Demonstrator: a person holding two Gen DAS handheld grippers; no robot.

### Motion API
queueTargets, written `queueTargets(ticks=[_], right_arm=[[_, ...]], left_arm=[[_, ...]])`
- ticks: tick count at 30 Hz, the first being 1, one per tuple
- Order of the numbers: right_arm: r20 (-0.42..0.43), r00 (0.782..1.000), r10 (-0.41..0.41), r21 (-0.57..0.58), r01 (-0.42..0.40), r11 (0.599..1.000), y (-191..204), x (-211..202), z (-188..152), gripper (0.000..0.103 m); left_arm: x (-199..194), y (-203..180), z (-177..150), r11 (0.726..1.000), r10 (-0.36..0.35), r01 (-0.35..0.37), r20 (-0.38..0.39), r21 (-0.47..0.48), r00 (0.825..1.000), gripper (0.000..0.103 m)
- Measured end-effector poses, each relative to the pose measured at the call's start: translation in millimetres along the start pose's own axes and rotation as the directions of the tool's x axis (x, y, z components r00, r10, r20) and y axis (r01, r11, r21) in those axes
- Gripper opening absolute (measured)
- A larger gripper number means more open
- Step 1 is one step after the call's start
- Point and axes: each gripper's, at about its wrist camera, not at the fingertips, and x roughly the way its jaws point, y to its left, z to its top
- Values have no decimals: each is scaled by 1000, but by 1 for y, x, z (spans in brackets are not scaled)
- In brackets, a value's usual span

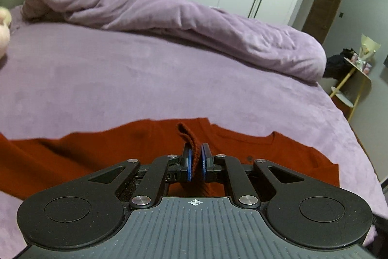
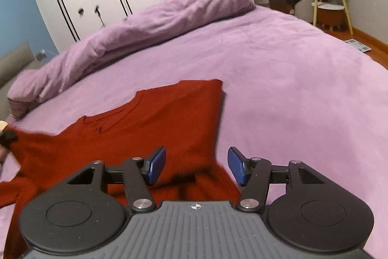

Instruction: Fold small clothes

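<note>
Pinching red sweater (image 1: pixel 97 152) fold, left tongs (image 1: pixel 196 157); right tongs (image 2: pixel 196 166) agape above hem.

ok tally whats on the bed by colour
red: 1, the sweater, a fold of it pinched in the left gripper
purple: 1, the rolled duvet
pale pink: 1, a soft thing at the edge of view
total: 3

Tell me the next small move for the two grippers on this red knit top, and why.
Probably carry the left gripper, shut on a strip of the red knit top, across the garment to fold it. The open right gripper holds nothing, and the top lies spread on the purple bed sheet.
</note>
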Motion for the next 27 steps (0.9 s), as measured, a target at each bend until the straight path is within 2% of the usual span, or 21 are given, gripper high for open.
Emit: queueTargets(ticks=[4, 6, 8, 10, 12, 14, 15, 18, 19, 20, 22, 23, 25, 27], right_arm=[[-85, 994, -73, -54, 68, 996, 12, 51, 22, 52], [-109, 989, -97, -82, 88, 993, 15, 70, 26, 20], [-76, 994, -83, -111, 74, 991, 17, 73, 25, 7], [7, 993, -120, -192, 119, 974, 22, 68, 25, 7], [96, 981, -171, -198, 187, 962, 19, 61, 25, 7], [106, 968, -228, -166, 243, 956, 10, 65, 23, 6], [106, 961, -256, -168, 271, 948, 8, 68, 21, 1], [103, 926, -362, -208, 376, 903, 1, 82, 15, 0], [84, 926, -369, -196, 378, 905, -5, 84, 15, 0], [68, 934, -351, -162, 358, 920, -11, 83, 17, 0], [75, 938, -339, -118, 345, 931, -13, 74, 22, 0], [97, 949, -299, -103, 309, 946, -12, 65, 23, 2], [126, 977, -174, -73, 184, 980, -7, 47, 19, 3], [109, 992, -59, -82, 68, 994, 5, 48, 14, 3]], left_arm=[[10, 12, -2, 1000, -16, 16, -17, -7, 1000, 10], [13, 13, -2, 1000, -16, 16, -11, 11, 1000, 10], [19, 13, -2, 1000, -11, 11, 4, 24, 1000, 10], [25, 11, -4, 999, -26, 25, 19, 28, 999, 10], [35, 6, -7, 998, -21, 19, 32, 56, 999, 10], [50, 0, -13, 996, 3, -5, 19, 88, 1000, 10], [58, -1, -16, 995, 14, -15, 6, 98, 1000, 10], [75, 0, -26, 993, 50, -46, -44, 105, 998, 10], [78, 2, -28, 992, 62, -56, -54, 114, 997, 11], [79, 3, -30, 989, 85, -77, -58, 125, 995, 13], [78, 11, -32, 988, 124, -118, -63, 103, 990, 21], [75, 14, -32, 988, 140, -136, -57, 77, 989, 26], [66, 18, -32, 986, 162, -161, -22, 33, 987, 30], [58, 14, -32, 988, 155, -155, 11, 18, 988, 44]])
